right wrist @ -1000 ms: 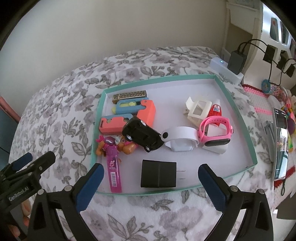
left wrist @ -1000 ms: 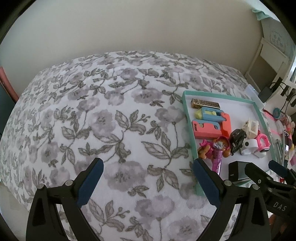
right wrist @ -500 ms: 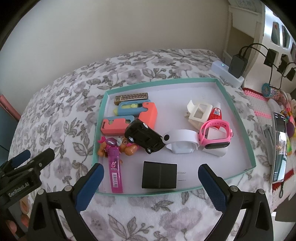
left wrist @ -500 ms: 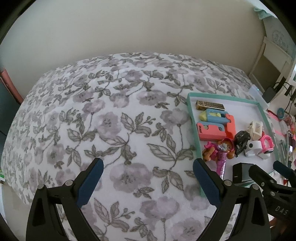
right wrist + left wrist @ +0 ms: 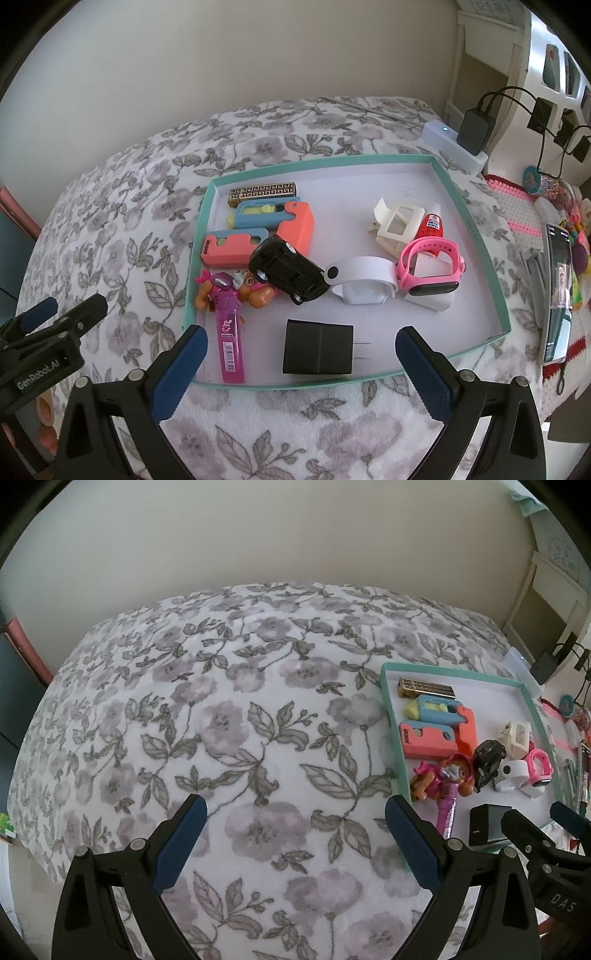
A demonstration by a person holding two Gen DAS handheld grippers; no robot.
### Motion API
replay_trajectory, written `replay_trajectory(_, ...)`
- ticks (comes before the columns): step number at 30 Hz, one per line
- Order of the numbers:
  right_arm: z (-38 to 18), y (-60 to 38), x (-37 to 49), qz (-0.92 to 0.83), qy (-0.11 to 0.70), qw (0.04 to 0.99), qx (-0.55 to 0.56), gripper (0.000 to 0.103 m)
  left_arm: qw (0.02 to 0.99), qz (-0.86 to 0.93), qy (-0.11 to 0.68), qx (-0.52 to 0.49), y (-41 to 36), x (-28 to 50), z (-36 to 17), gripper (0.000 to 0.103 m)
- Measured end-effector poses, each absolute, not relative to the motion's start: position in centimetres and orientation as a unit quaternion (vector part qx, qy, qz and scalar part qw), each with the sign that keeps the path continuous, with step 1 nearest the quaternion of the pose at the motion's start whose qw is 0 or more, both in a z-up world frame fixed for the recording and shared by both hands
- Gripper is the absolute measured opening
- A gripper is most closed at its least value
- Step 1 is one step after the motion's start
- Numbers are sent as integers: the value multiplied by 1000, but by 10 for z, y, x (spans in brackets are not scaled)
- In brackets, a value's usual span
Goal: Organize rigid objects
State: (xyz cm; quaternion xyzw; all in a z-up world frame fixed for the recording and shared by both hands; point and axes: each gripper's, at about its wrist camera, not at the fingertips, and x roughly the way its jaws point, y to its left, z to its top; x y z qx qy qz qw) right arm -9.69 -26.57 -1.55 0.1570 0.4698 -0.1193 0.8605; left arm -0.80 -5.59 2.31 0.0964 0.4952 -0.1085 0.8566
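Grippers first: the right gripper (image 5: 301, 363) hangs with its jaws spread wide and nothing between them, over the near edge of a teal-rimmed tray (image 5: 476, 236) on a flowered bedspread (image 5: 110, 236); the left gripper (image 5: 295, 834) is just as wide and empty, over bare bedspread off the tray's left edge. All the small hard things lie inside the tray, which fits either a sorted lot or a jumble awaiting sorting. Nearest the right jaws sits one black charger (image 5: 317, 352) at the near edge, alone and flat, so I judge it the easiest grip: close squarely across its body, clear of the prongs. One purple lighter (image 5: 231, 341) lies at the near left corner, touching one toy pup (image 5: 255, 290). Behind them, one black toy car (image 5: 288, 273) leans on two coral blocks (image 5: 236, 251) with blue pieces, and one patterned bar (image 5: 262, 192) lies at the far left corner. Toward the right edge: two watches, one white (image 5: 364, 282) and one pink (image 5: 430, 266), one cream clip (image 5: 397, 223), one small red bottle (image 5: 430, 227). Crowded pieces would want a narrow, careful approach.
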Motion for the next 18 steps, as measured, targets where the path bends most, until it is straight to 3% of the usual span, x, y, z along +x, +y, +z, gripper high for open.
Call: replay_trajectory(18, -15, -266, -97, -119, 470, 860, 157, 103, 860, -105, 486, 117, -61, -13, 23, 97)
